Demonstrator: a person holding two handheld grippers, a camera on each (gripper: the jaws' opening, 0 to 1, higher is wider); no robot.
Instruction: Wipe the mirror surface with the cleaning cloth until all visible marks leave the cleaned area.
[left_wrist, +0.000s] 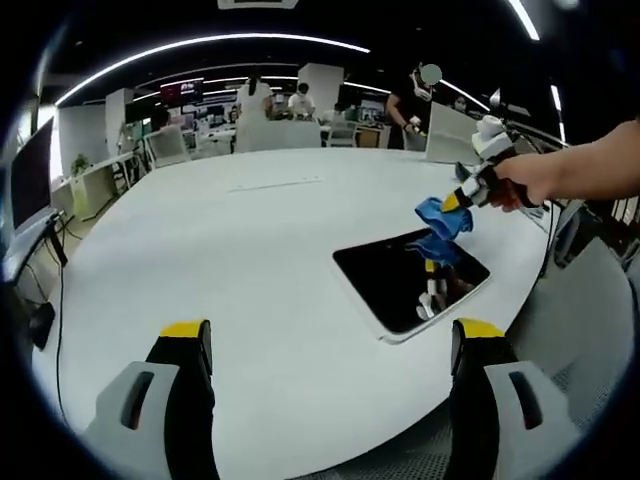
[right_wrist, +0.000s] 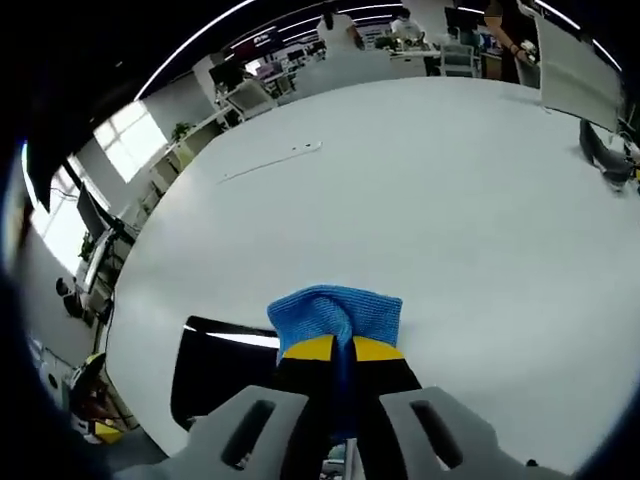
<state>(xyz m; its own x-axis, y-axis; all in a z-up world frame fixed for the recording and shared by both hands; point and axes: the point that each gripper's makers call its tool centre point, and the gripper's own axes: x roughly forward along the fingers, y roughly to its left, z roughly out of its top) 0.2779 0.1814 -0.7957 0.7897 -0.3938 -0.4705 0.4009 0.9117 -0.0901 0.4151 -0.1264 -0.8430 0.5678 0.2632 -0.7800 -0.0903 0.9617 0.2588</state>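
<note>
In the right gripper view we see our right gripper (right_wrist: 343, 352) with its two yellow-tipped fingers (right_wrist: 311, 349) pressed together on one blue cleaning cloth (right_wrist: 335, 313), which bunches into a ribbed fold just past the tips. In the left gripper view that same gripper comes in from the right in a person's hand (left_wrist: 527, 183), the cloth (left_wrist: 443, 217) hanging just above the mirror (left_wrist: 395, 275). Our left gripper (left_wrist: 330, 335) has its two fingers (left_wrist: 187, 332) spread wide with nothing between them, over bare table (left_wrist: 230, 260).

We count one mirror: a dark rectangular pane with a pale rim, lying flat on the white table near its edge. Its glass reflects the cloth and the gripper. We cannot make out any marks on it. In the right gripper view the mirror (right_wrist: 215, 365) is partly hidden behind the fingers. A few people stand far behind the table, too small to make out.
</note>
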